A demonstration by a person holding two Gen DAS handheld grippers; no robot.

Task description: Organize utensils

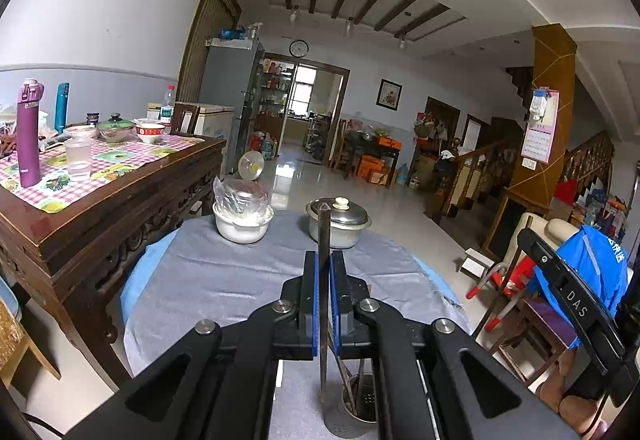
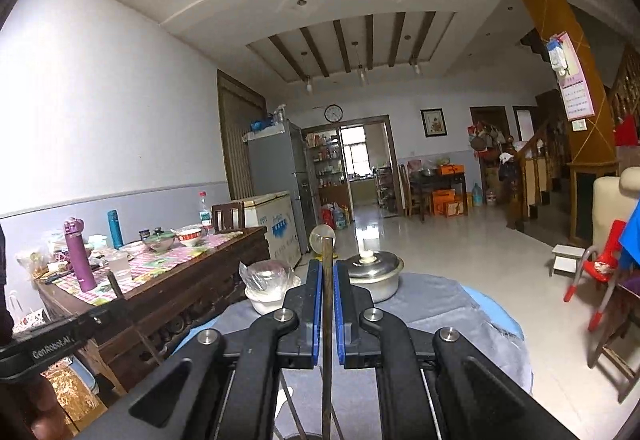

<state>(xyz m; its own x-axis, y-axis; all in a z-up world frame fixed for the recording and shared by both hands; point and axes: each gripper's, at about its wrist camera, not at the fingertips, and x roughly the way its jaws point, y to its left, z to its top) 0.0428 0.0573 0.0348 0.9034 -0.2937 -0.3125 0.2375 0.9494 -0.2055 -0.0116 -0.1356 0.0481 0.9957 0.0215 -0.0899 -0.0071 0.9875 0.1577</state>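
Note:
My left gripper (image 1: 324, 260) is shut on a dark chopstick (image 1: 323, 236) held upright; its lower end hangs beside a perforated metal utensil holder (image 1: 356, 412) with several sticks in it, on the grey cloth. My right gripper (image 2: 328, 268) is shut on another dark chopstick (image 2: 327, 252), also upright, above the same round table. The right gripper's body (image 1: 576, 304) shows at the right of the left wrist view. The left gripper's body (image 2: 52, 348), with its chopstick, shows at the lower left of the right wrist view.
A round table with grey cloth (image 1: 224, 280) bears a white bowl under a plastic bag (image 1: 240, 220) and a lidded metal pot (image 1: 340, 220). A wooden table (image 1: 100, 208) with bottles, bowls and cups stands to the left. Chairs (image 1: 520, 300) stand to the right.

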